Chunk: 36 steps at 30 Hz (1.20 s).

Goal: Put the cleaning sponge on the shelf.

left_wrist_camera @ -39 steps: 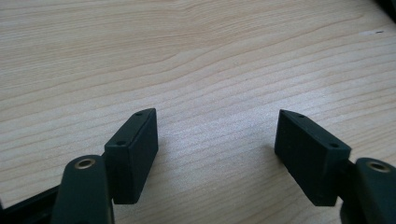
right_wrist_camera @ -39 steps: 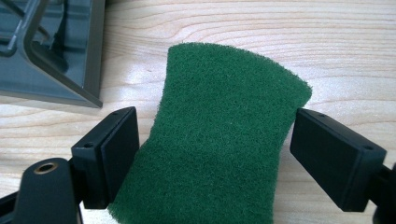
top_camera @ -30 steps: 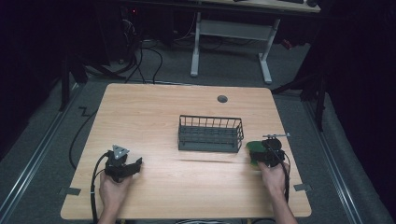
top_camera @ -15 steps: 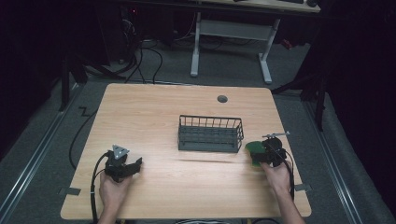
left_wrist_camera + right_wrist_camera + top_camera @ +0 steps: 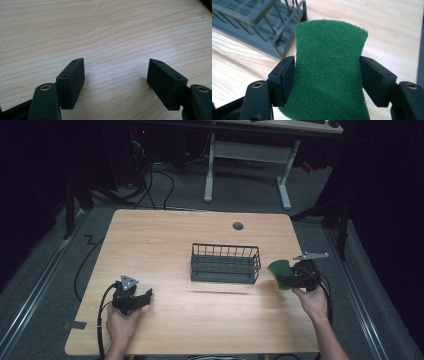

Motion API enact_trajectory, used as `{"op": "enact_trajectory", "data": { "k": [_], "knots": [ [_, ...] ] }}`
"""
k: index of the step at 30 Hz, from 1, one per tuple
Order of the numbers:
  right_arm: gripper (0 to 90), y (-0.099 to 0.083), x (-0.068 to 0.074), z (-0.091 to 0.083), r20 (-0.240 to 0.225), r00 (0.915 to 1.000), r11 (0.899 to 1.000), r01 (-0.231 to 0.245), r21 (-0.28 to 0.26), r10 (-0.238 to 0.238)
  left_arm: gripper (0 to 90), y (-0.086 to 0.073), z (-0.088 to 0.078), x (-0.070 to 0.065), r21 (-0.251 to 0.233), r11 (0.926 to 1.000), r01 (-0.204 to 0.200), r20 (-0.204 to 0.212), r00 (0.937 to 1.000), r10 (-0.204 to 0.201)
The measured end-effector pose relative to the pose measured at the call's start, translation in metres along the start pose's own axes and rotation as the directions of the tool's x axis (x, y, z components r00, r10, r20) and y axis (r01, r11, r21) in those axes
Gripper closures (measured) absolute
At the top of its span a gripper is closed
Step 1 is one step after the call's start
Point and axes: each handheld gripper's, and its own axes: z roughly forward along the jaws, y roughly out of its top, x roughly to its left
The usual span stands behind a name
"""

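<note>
Pad (image 5: 329,72) pinched across its width in right gripper (image 5: 327,75), long axis toward 12 o'clock; left gripper (image 5: 115,80) wide, empty.

Both grippers (image 5: 131,296) are black, each with blocky two-screw pads (image 5: 71,82) (brass-ringed pivots below), a grey triangular plate and a trailing black cable.

No text, label, brand, number or sign can be read anywhere, on the table (image 5: 165,235) or on anything standing on it.
</note>
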Motion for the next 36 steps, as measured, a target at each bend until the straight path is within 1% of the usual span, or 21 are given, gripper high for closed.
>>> {"op": "enact_trajectory", "data": {
  "k": [1, 2, 3, 4, 5, 6, 7, 8, 10, 12, 16, 17, 18, 19, 22, 23, 28, 34, 36],
  "knots": [
    [32.0, 0.0, 0.0, 0.0, 0.0, 1.0, 1.0, 0.0, 0.0, 0.0, 31.0, 0.0, 0.0, 0.0, 0.0, 1.0, 0.0, 0.0, 1.0, 0.0],
    [32.0, 0.007, -0.001, -0.006, -0.005, 0.9997, 1.0, 0.023, -0.015, -0.023, 31.0, 0.0, 0.0, 0.0, 0.0, 1.0, 0.0, 0.0, 1.0, 0.0],
    [32.0, 0.007, -0.001, -0.006, -0.005, 0.9997, 1.0, 0.023, -0.015, -0.023, 31.0, 0.0, 0.0, 0.0, 0.0, 1.0, 0.0, 0.0, 1.0, 0.0],
    [32.0, 0.015, -0.002, -0.011, -0.016, 0.9988, 0.998, 0.045, -0.037, -0.046, 31.0, 0.0, 0.0, 0.0, 0.0, 1.0, 0.0, 0.0, 1.0, 0.0],
    [32.0, 0.015, -0.002, -0.011, -0.016, 0.9988, 0.998, 0.045, -0.037, -0.046, 31.0, 0.0, 0.0, 0.0, 0.0, 1.0, 0.0, 0.0, 1.0, 0.0],
    [32.0, 0.023, -0.002, -0.016, -0.028, 0.9975, 0.997, 0.063, -0.054, -0.065, 31.1, 0.0, 0.0, 0.0, 0.0, 1.0, 0.0, 0.0, 1.0, 0.0],
    [32.0, 0.023, -0.002, -0.016, -0.028, 0.9975, 0.997, 0.063, -0.054, -0.065, 31.1, 0.0, 0.0, 0.0, 0.0, 1.0, 0.0, 0.0, 1.0, 0.0],
    [32.0, 0.028, -0.002, -0.018, -0.033, 0.9965, 0.995, 0.075, -0.059, -0.077, 31.1, 0.0, 0.0, 0.0, 0.0, 1.0, 0.0, 0.0, 1.0, 0.0],
    [32.0, 0.037, -0.001, -0.021, -0.044, 0.9935, 0.992, 0.102, -0.08, -0.105, 31.2, 0.0, 0.0, 0.0, 0.0, 1.0, 0.0, -0.001, 1.0, 0.0],
    [32.1, 0.045, 0.001, -0.023, -0.052, 0.9902, 0.988, 0.125, -0.088, -0.13, 31.2, 0.0, 0.0, 0.0, 0.0, 1.0, 0.0, -0.001, 1.0, 0.0],
    [32.1, 0.063, 0.009, -0.025, -0.074, 0.9799, 0.979, 0.177, -0.104, -0.185, 31.3, 0.0, 0.0, 0.0, 0.0, 1.0, 0.0, -0.001, 1.0, 0.0],
    [32.1, 0.071, 0.015, -0.024, -0.085, 0.9761, 0.976, 0.191, -0.108, -0.2, 31.3, 0.0, 0.0, 0.0, -0.001, 1.0, 0.0, -0.001, 1.0, 0.0],
    [32.1, 0.071, 0.015, -0.024, -0.085, 0.9761, 0.976, 0.191, -0.108, -0.2, 31.4, 0.0, 0.0, 0.0, -0.001, 1.0, 0.0, -0.001, 1.0, 0.0],
    [32.1, 0.073, 0.018, -0.023, -0.09, 0.9744, 0.974, 0.196, -0.112, -0.206, 31.4, 0.0, 0.0, 0.0, -0.001, 1.0, 0.001, -0.001, 1.0, -0.001],
    [32.1, 0.083, 0.028, -0.019, -0.103, 0.969, 0.97, 0.212, -0.121, -0.224, 31.4, 0.0, 0.0, 0.0, -0.001, 1.0, 0.0, -0.001, 1.0, 0.0],
    [32.1, 0.086, 0.032, -0.017, -0.11, 0.968, 0.97, 0.213, -0.119, -0.226, 31.4, 0.0, 0.0, 0.0, 0.0, 1.0, 0.001, -0.001, 1.0, -0.001],
    [32.1, 0.098, 0.046, -0.006, -0.136, 0.957, 0.963, 0.241, -0.118, -0.256, 31.4, 0.0, 0.0, 0.0, -0.001, 1.0, 0.001, -0.001, 1.0, -0.001],
    [32.1, 0.109, 0.06, 0.008, -0.159, 0.9366, 0.949, 0.298, -0.108, -0.312, 31.5, 0.0, 0.0, 0.0, -0.001, 1.0, 0.001, -0.002, 1.0, -0.001],
    [32.0, 0.111, 0.063, 0.013, -0.168, 0.9319, 0.946, 0.307, -0.105, -0.321, 31.5, 0.0, 0.0, 0.0, -0.001, 1.0, 0.001, -0.002, 1.0, -0.001]
  ]
}}
